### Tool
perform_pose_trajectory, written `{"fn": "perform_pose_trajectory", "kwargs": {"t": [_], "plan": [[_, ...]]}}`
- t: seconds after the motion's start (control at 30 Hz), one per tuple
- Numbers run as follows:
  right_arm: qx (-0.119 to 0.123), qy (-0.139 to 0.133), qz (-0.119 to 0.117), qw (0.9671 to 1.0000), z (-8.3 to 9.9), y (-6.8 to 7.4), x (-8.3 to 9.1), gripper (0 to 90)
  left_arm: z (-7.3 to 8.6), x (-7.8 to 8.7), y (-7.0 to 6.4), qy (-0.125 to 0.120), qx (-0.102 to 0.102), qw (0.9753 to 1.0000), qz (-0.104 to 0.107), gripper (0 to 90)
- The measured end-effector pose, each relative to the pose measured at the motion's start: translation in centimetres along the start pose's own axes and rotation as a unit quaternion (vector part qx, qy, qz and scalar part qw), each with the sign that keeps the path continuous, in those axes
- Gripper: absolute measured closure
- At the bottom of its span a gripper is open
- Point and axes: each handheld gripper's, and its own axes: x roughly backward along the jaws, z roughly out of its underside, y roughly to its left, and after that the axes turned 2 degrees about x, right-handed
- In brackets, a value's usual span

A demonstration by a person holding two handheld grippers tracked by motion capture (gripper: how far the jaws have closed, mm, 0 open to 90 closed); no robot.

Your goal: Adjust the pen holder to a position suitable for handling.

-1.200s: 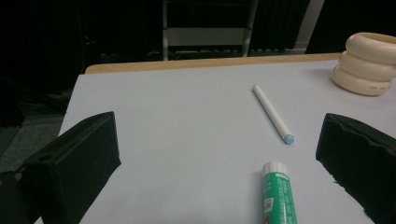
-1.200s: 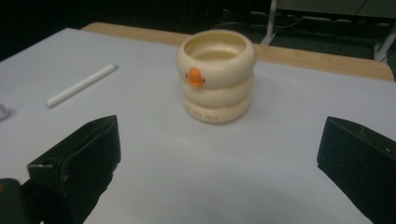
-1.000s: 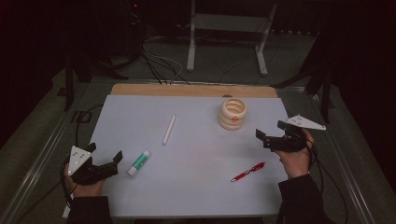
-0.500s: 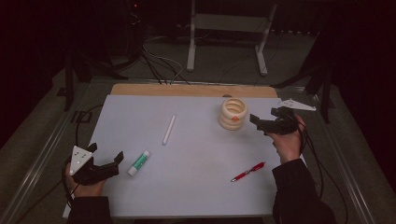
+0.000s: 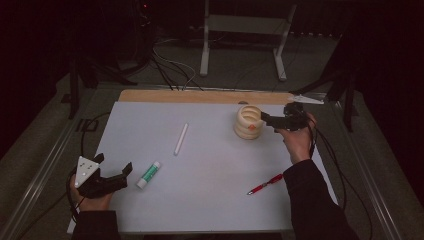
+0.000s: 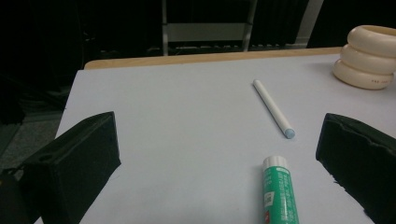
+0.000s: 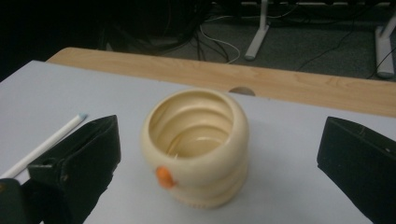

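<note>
A cream ribbed cup [image 5: 248,122] stands upright at the back right of the white table [image 5: 210,210]. My right gripper [image 5: 265,120] is open just to the right of it. In the right gripper view the cup [image 7: 196,144] stands between the two black jaws without touching them, and it has a small orange spot on its side. My left gripper [image 5: 114,164] rests open at the front left. A green glue stick [image 6: 279,191] lies just ahead of the left gripper [image 6: 219,140], between its spread jaws.
A white marker [image 5: 181,138] lies mid-table; it also appears as the white marker [image 6: 273,107] beyond the glue stick. A red pen [image 5: 265,184] lies at the front right by the person's right sleeve. A wooden strip [image 5: 200,96] edges the table's far side.
My right gripper has moved away from the red pen toward the back of the table and now stands around the cream cup. The left gripper has stayed put.
</note>
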Motion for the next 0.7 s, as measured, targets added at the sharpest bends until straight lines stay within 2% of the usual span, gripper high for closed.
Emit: {"fn": "perform_pose_trajectory", "kwargs": {"t": [0.1, 0.27, 0.5, 0.7], "plan": [[-0.005, 0.007, 0.004, 1.0000, -0.4, -0.2, -0.9, 0.0, 0.0, 0.0, 0.0, 0.001, 0.000, 1.0000, 0.000, 0.0], [0.012, 0.010, 0.014, 0.9998, -1.0, 0.2, -2.1, 0.0, 0.0, 0.0, 0.1, 0.001, 0.001, 1.0000, 0.001, 0.0], [0.008, 0.025, 0.025, 0.9994, -1.3, -0.2, -4.4, 0.0, 0.1, -0.1, 0.1, 0.003, 0.001, 1.0000, 0.003, 0.0], [-0.005, 0.056, 0.031, 0.9980, -0.8, -0.5, -6.4, 0.0, 0.1, -0.1, 0.1, 0.005, 0.000, 1.0000, 0.004, 0.0]]}}
